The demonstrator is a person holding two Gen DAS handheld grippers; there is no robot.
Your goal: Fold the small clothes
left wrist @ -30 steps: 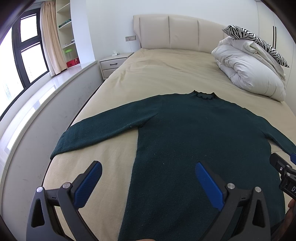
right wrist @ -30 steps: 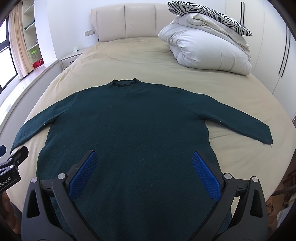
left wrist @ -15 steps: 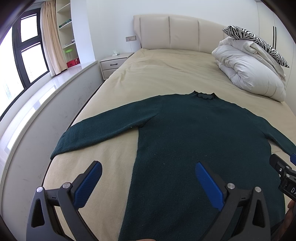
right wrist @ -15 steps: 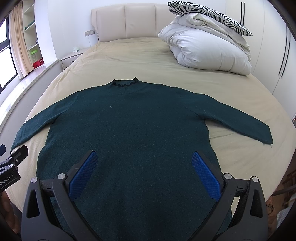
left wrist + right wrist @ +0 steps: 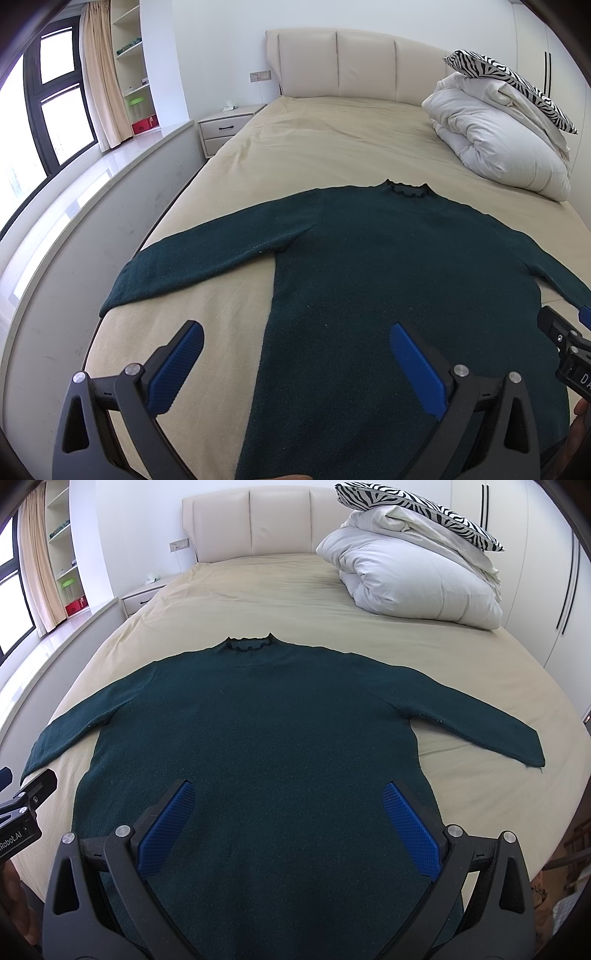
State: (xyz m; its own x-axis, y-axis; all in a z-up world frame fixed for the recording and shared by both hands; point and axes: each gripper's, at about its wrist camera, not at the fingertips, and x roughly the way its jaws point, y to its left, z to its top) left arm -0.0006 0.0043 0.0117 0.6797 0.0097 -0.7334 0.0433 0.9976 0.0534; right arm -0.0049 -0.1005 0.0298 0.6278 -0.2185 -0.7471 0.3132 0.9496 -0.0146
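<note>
A dark green long-sleeved sweater (image 5: 388,266) lies flat and spread out on the beige bed (image 5: 332,147), collar toward the headboard and both sleeves stretched sideways. It also shows in the right wrist view (image 5: 266,731). My left gripper (image 5: 295,354) is open and empty, hovering above the sweater's lower left side edge. My right gripper (image 5: 288,819) is open and empty, hovering above the sweater's lower middle. The sweater's hem is hidden below both views.
A folded white duvet (image 5: 413,579) with a zebra-print pillow (image 5: 417,513) sits at the bed's far right. A nightstand (image 5: 225,129), a window ledge (image 5: 85,192) and shelves stand to the left. A wardrobe (image 5: 546,590) stands to the right.
</note>
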